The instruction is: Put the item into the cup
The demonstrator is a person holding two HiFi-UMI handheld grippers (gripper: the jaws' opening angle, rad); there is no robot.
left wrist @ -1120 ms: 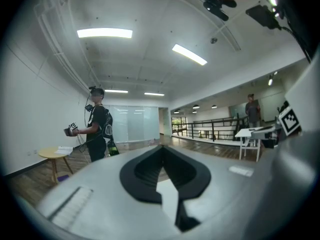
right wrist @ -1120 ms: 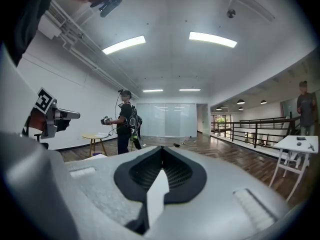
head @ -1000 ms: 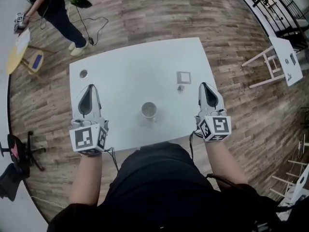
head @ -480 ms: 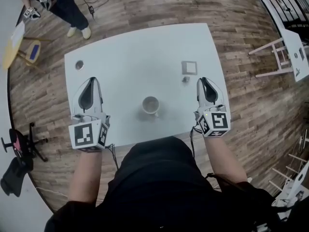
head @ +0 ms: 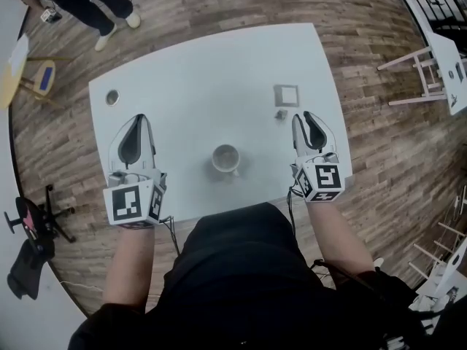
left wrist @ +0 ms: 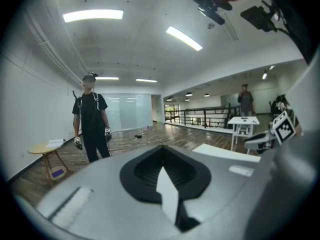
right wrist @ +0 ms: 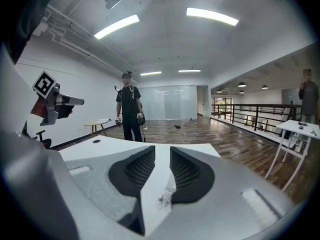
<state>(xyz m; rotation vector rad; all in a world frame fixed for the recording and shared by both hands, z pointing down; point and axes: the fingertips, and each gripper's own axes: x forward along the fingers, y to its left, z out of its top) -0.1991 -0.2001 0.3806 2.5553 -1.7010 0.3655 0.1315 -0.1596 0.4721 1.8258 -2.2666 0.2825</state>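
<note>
white table (head: 204, 71) holds everything. the left gripper (head: 136, 118) has its fingers pressed together on nothing. the cup (head: 225, 157) stands upright well to the inner side of them, roughly midway between the two grippers and a little nearer the person than either pair of tips. the right gripper (head: 304, 117) has its fingers parted; they have just been opening, and nothing is clamped between them. the small item (head: 280, 114) lies on the table just beside the right fingertips, on the side toward the cup, well apart from the cup itself. a flat white square (head: 286, 95) lies just beyond the item. a small round disc (head: 112, 97) sits ahead of the left fingertips.
</note>
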